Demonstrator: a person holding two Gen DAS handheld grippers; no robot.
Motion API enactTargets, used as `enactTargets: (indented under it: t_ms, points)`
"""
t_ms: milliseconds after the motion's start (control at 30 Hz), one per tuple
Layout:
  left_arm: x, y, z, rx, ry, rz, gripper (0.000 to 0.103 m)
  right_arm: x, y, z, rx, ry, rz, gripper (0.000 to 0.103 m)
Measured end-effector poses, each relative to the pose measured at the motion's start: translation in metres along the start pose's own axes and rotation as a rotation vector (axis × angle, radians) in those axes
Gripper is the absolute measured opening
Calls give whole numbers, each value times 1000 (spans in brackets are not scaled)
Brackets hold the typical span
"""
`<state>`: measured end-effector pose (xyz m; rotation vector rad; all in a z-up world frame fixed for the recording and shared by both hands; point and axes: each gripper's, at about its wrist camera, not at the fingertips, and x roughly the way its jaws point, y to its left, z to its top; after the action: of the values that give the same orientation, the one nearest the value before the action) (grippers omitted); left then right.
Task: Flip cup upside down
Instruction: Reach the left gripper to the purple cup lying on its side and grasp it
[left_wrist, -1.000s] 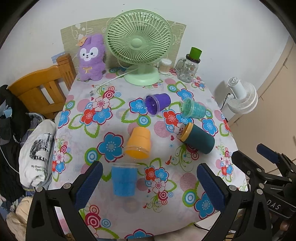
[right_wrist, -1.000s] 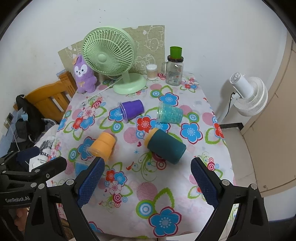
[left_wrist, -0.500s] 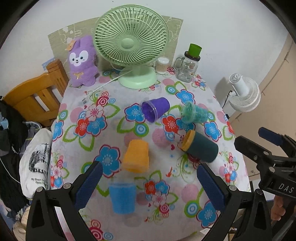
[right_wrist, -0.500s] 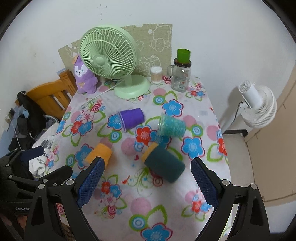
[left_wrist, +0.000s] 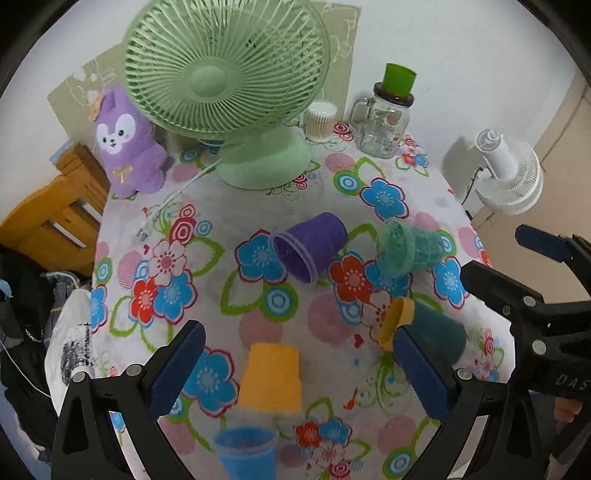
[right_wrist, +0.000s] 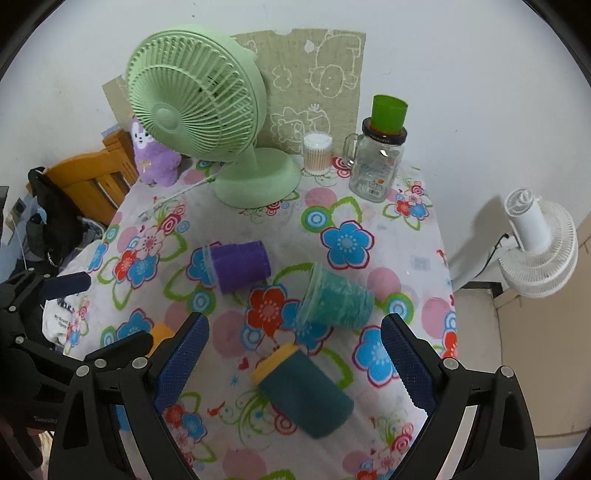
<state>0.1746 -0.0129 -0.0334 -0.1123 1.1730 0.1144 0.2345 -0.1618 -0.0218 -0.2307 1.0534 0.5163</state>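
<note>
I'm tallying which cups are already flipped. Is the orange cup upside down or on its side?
Upside down: the orange cup stands on its wide rim on the tablecloth, narrower closed base on top.

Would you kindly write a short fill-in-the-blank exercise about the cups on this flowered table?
1. The purple cup lies on its ____.
2. The dark teal cup has a ____ rim.
3. The orange cup stands with its mouth facing ____.
4. Both the left gripper and the right gripper are ____.

Missing words: side; yellow; down; open

Five cups (left_wrist: 314, 247) — two fans (left_wrist: 225, 70), one plush (left_wrist: 127, 144), one jar (left_wrist: 386, 122).
</note>
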Motion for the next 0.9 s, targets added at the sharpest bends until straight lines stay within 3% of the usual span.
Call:
enactTargets:
  t_ms: [367, 533, 900]
  points:
    - [59, -4, 34, -101, 67, -15, 102, 50, -25, 28, 57, 34, 14, 96]
    - [81, -8, 45, -135, 85, 11, 102, 71, -36, 39, 70, 54, 18, 96]
    - [125, -7, 64, -39, 110, 32, 102, 114, -51, 47, 98, 109, 49, 96]
